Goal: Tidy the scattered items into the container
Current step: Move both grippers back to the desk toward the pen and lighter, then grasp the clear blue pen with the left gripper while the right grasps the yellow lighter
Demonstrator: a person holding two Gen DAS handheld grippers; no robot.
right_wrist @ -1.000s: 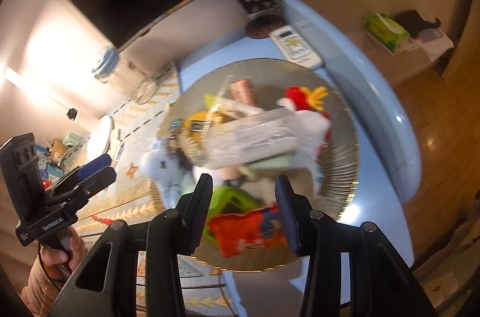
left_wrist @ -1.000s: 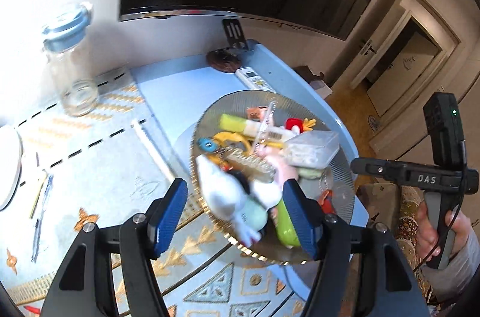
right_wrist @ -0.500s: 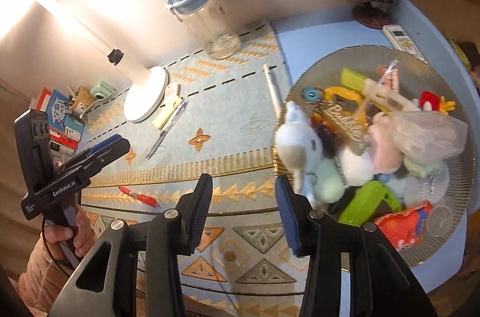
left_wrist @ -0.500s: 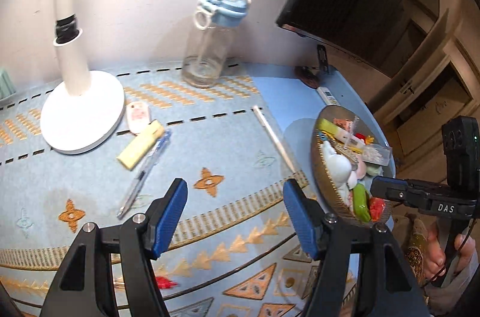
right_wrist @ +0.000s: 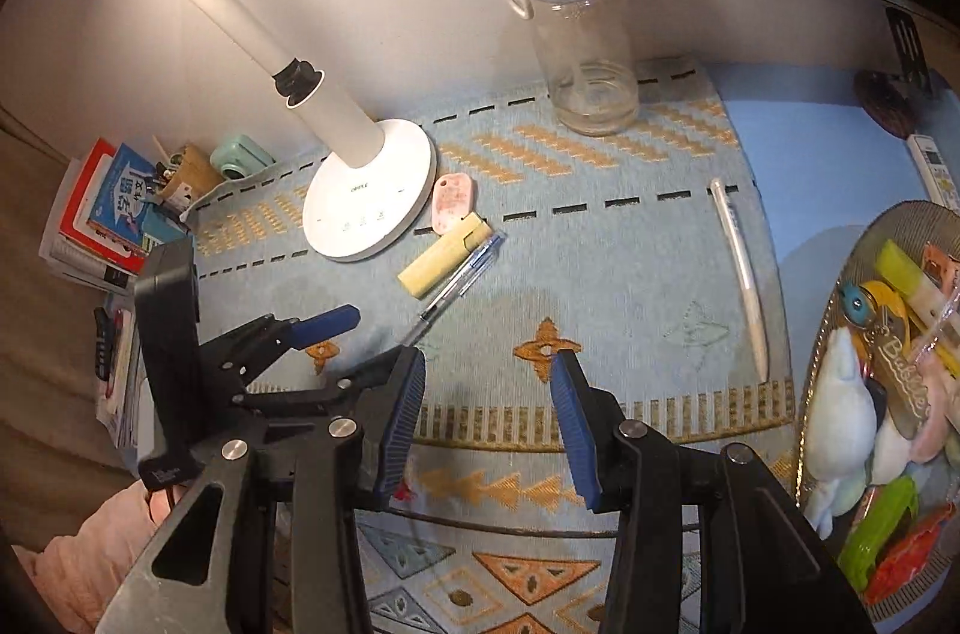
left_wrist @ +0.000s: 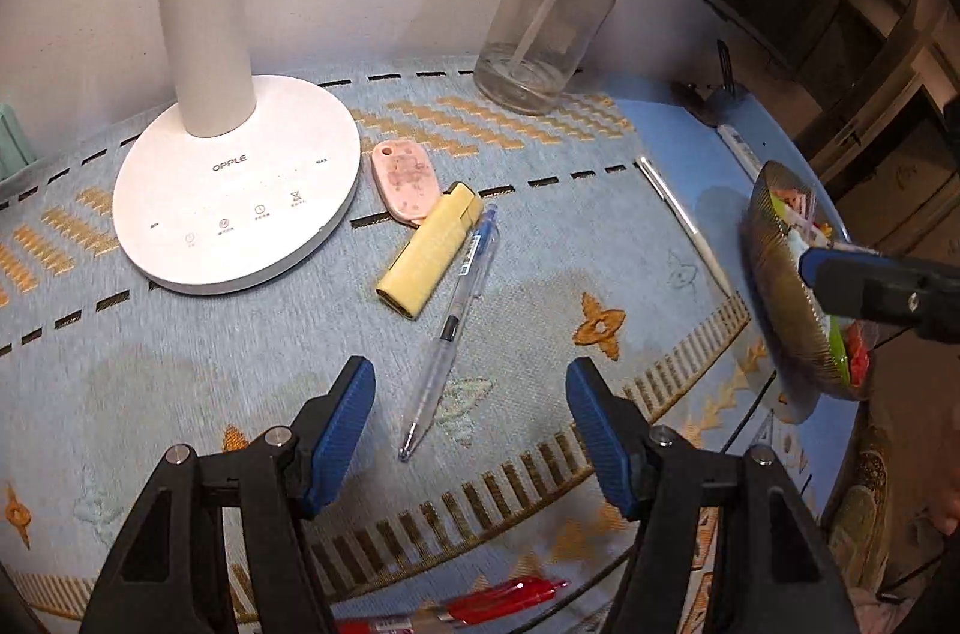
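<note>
While the ribbed dish (right_wrist: 852,274) at the table's right edge is heaped with small toys (a pale blue plush (right_wrist: 840,412) among them), the glass bottle (left_wrist: 540,33) stands empty. A clear blue pen (left_wrist: 450,328) lies just ahead of the left gripper (left_wrist: 471,409), whose jaws are parted and empty. The right gripper (right_wrist: 489,421), likewise parted and holding nothing, is poised over bare cloth, the pen beyond its left finger.
</note>
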